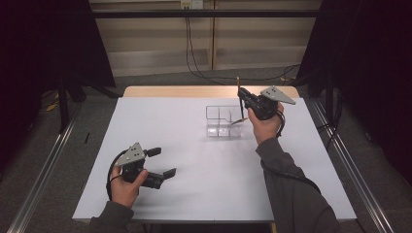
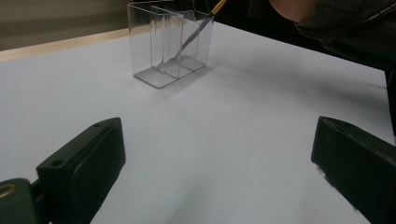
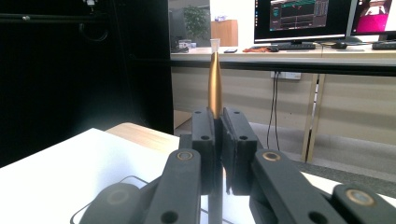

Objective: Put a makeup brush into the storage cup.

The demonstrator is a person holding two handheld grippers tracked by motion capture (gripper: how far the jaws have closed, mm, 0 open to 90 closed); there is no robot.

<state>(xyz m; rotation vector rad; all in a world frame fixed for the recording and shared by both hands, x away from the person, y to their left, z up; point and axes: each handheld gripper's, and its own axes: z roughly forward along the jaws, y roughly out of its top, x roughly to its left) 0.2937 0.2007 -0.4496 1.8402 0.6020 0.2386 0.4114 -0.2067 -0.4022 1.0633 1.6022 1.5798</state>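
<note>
High view, near to far: left tongs (image 1: 163,163) spread and idle on the tabletop (image 1: 204,194), well short of the clear organizer (image 1: 222,121). Right tongs (image 1: 241,94) pressed on a thin brush (image 1: 240,99), tip dipping into organizer's right compartment. Risk: tilted handle catching the divider, tipping the light organizer. Brush tip blurred behind plastic.

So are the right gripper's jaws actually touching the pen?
Touching. In the right gripper view the right gripper has its two black jaws closed tight on the pen, whose gold end sticks up between them with no gap on either side.
</note>
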